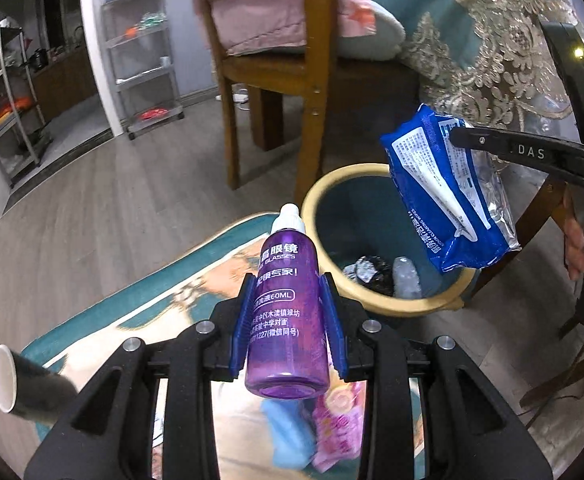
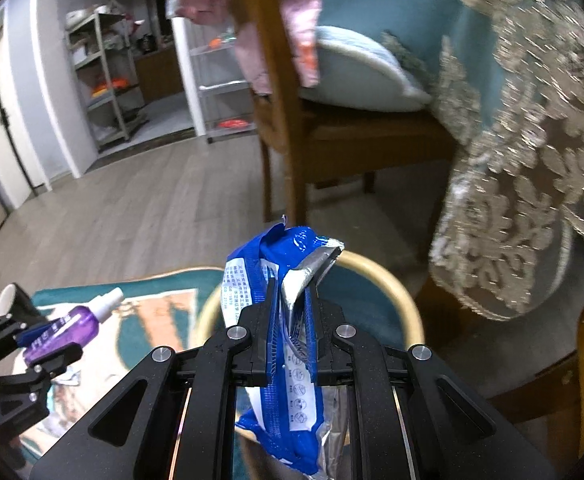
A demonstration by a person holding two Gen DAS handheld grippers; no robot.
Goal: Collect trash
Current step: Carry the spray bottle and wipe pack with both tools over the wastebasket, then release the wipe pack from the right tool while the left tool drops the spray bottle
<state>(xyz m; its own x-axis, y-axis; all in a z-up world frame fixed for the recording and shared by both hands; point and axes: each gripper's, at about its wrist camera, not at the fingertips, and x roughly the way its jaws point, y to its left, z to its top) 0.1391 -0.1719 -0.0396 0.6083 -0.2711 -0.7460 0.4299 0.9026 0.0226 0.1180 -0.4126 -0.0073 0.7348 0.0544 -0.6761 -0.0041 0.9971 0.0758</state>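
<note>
My left gripper is shut on a purple bottle with a white cap, held above the rug just left of the bin. The round bin has a cream rim and a teal inside, with crumpled trash in its bottom. My right gripper is shut on a blue wipes packet and holds it over the bin's rim. In the left wrist view the packet hangs over the bin's right side. The right wrist view also shows the left gripper with the bottle.
A paper cup lies on the teal patterned rug at the left. A pink packet and a blue item lie below the left gripper. A wooden chair and a table with a lace-trimmed cloth stand behind the bin.
</note>
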